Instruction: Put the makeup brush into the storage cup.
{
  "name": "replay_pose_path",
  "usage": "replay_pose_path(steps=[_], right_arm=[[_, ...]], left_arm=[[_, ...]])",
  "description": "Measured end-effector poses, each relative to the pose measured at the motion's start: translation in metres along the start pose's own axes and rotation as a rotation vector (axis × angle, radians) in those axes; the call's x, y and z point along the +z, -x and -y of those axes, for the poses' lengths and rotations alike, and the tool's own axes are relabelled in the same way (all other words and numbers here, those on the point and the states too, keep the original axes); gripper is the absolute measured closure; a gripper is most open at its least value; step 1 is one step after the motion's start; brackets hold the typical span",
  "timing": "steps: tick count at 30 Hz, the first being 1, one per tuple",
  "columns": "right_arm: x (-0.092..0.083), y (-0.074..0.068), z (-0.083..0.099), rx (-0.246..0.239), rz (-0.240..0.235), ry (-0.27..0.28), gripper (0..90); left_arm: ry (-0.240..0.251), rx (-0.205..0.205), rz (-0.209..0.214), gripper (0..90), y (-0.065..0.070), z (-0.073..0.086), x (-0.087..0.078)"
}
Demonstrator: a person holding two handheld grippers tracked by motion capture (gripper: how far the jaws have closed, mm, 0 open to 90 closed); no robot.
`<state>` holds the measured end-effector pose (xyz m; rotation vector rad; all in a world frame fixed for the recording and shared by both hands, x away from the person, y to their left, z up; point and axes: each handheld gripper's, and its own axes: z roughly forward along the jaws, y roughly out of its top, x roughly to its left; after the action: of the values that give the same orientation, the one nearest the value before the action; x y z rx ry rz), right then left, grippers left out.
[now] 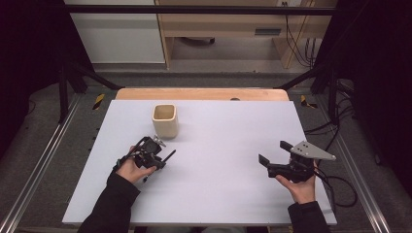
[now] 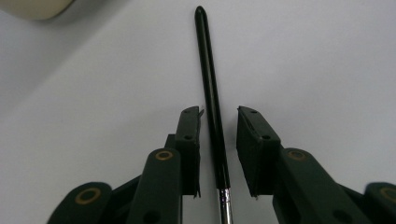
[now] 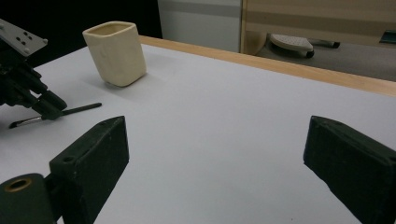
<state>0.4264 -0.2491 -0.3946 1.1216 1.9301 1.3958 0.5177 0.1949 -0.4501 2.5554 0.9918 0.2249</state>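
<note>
- Black brush (image 2: 212, 100) lies on the table (image 1: 218, 145) between the left gripper's (image 2: 218, 122) jaws, which stand slightly apart, not pinching it.
- Cup (image 1: 164, 119) stands just beyond.
- Right gripper (image 1: 272, 156), well right of the cup, is spread wide.

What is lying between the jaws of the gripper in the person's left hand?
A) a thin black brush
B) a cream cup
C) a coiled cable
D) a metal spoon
A: the left gripper view shows a thin black brush with a metal collar lying on the white table between the left gripper's parted jaws, which have not closed on it; the cream cup stands apart, farther back.
</note>
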Motion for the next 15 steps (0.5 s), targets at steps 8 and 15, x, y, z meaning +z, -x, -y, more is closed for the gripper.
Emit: replay_pose_path(steps=[8, 15], right_arm=[[0.0012, -0.0005, 0.0005, 0.0, 0.002, -0.01, 7.1], [0.0014, -0.0002, 0.0006, -0.004, 0.001, -0.012, 7.0]], left_arm=[[0.005, -0.02, 0.005, 76.7, -0.0004, 0.0016, 0.0001], [-0.005, -0.023, -0.009, 81.8, 0.0033, 0.0005, 0.0003]])
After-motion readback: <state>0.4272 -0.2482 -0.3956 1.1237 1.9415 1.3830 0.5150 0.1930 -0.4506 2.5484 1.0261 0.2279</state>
